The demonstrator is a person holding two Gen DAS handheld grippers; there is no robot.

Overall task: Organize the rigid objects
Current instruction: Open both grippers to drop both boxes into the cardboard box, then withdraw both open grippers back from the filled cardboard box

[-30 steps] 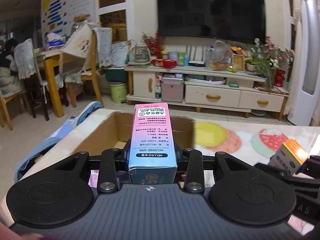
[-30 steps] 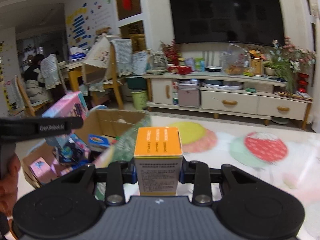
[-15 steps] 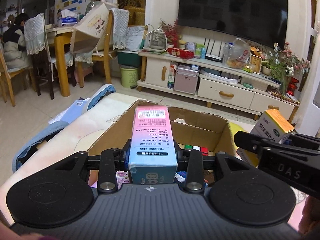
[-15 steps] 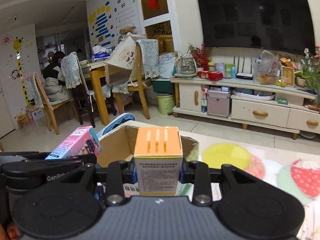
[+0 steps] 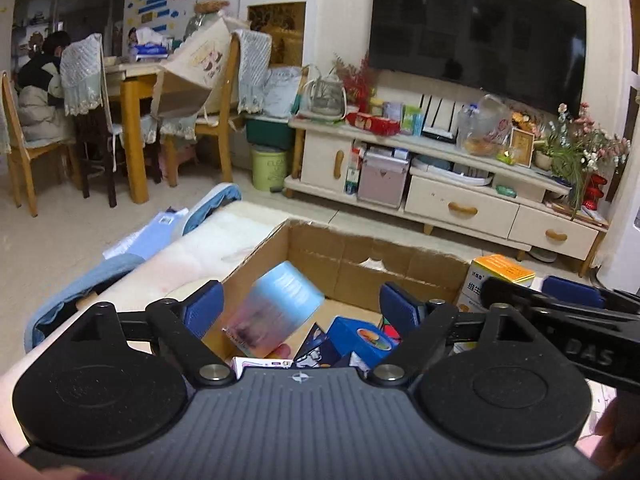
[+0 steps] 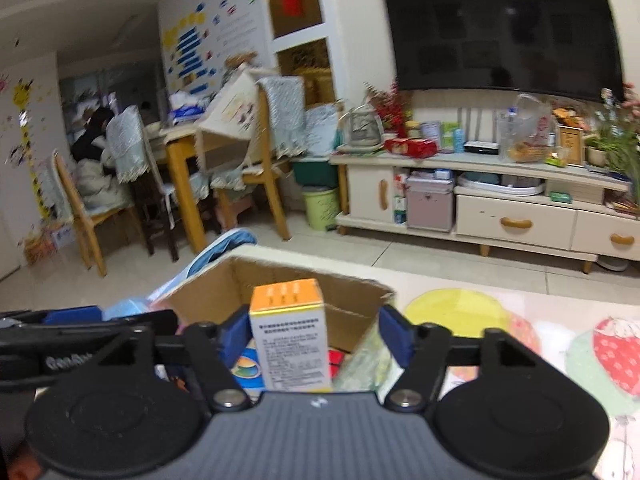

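My left gripper hangs over an open cardboard carton, jaws opening to their widest. The pink-and-blue box is free of the pads, tilted and blurred as it drops into the carton. My right gripper is also over the carton, its jaws opening. The orange-topped white box stands upright between them, close against the left pad, with a clear gap to the right pad. That same orange-topped box shows at the right of the left wrist view.
Several small boxes lie inside the carton, one a blue box. The carton sits on a fruit-print mat. A TV stand lies beyond, and a dining table with chairs and a seated person far left.
Both grippers have opened. The pink-and-blue box has left the left jaws and tips down into the carton. The orange-topped box is no longer clamped.
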